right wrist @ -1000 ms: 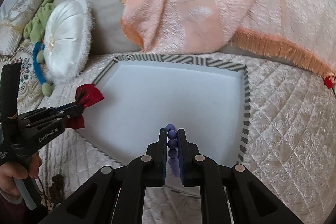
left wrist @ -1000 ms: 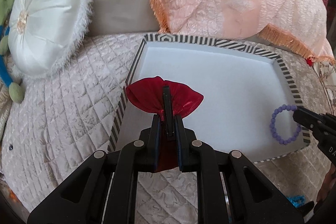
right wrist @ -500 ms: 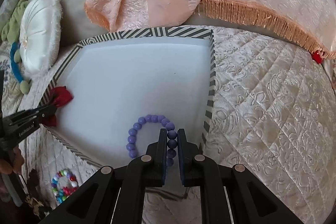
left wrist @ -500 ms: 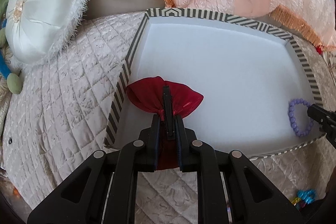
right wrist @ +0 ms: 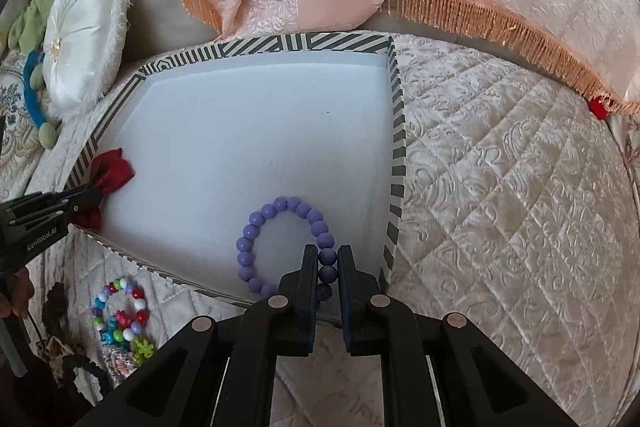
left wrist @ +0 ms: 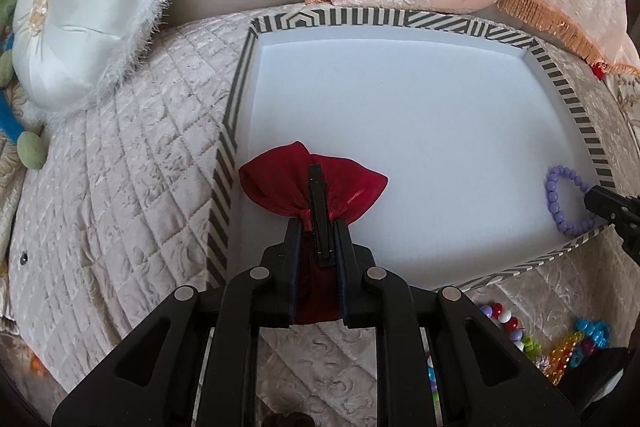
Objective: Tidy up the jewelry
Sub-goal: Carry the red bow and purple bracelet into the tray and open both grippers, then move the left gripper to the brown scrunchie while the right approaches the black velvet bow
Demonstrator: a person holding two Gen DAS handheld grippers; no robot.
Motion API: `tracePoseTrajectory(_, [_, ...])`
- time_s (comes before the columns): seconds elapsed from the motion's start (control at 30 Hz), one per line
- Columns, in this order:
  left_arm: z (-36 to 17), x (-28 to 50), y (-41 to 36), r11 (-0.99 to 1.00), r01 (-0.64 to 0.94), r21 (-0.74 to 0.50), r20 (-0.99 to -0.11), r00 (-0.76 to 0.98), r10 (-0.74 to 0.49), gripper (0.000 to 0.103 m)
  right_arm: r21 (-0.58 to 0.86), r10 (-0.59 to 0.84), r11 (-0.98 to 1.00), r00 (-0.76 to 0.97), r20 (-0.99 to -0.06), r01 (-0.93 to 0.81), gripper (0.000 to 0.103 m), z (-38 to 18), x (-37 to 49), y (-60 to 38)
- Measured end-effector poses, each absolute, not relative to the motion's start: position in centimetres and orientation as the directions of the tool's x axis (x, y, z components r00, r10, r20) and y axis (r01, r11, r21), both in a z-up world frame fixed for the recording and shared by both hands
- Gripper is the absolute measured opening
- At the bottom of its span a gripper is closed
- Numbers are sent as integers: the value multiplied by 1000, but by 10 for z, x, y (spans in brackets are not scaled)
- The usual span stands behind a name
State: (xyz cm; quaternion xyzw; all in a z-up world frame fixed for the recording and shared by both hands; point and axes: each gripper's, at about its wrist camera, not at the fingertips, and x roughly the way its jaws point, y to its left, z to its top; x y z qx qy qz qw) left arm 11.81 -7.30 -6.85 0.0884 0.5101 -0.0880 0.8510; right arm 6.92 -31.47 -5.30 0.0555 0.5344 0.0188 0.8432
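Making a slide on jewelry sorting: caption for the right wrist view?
Right tongs shut on a purple bracelet in the striped tray; left tongs bring in a red bow.

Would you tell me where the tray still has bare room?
The tray floor is free between the red bow and the purple bracelet, up to the far rim. Crowded: the quilt before the near rim, with the bead pile.
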Motion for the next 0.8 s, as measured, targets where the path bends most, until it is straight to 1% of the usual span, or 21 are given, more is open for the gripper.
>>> tracePoseTrajectory(0.07, [-67,119,-72,971,231,59,-883,465,-57,24,160,127,986,437,-891,40,9,-52,69,-317])
tracePoseTrajectory(0.13, [-65,118,-71,973,223,52,-881,469,-60,36,189,149,981,446,-883,47,9,-50,66,-318])
tracePoseTrajectory(0.17, [-63,117,-70,974,222,50,-879,473,-63,47,193,153,980,451,-880,44,9,-48,66,-317])
tracePoseTrajectory(0.2, [-61,116,-70,974,220,46,-875,479,-67,53,195,156,980,459,-875,37,9,-46,65,-316])
tracePoseTrajectory(0.3, [-55,111,-69,975,218,44,-865,497,-72,56,199,166,980,481,-861,18,10,-37,62,-309])
tracePoseTrajectory(0.43, [-45,102,-66,977,211,34,-854,514,-81,56,197,164,980,510,-844,11,12,-25,56,-303])
tracePoseTrajectory(0.47, [-42,99,-64,977,209,28,-850,519,-87,56,197,162,980,515,-842,14,16,-23,55,-302])
tracePoseTrajectory(0.5, [-38,96,-63,978,208,20,-845,526,-95,56,198,160,980,522,-838,16,27,-20,53,-301])
tracePoseTrajectory(0.53, [-34,93,-62,978,208,15,-841,532,-100,56,199,159,980,529,-834,19,36,-18,51,-301])
tracePoseTrajectory(0.57, [-30,91,-61,978,208,12,-837,537,-104,56,202,160,979,535,-830,21,48,-16,50,-301])
tracePoseTrajectory(0.67, [-18,83,-58,977,212,-1,-825,552,-120,56,199,157,980,543,-825,19,49,-8,43,-299])
tracePoseTrajectory(0.77, [-5,74,-52,976,213,-39,-817,555,-154,57,190,148,982,564,-812,16,49,6,31,-296])
tracePoseTrajectory(0.8, [0,71,-49,975,215,-58,-815,555,-170,60,189,148,982,569,-809,14,49,10,26,-295])
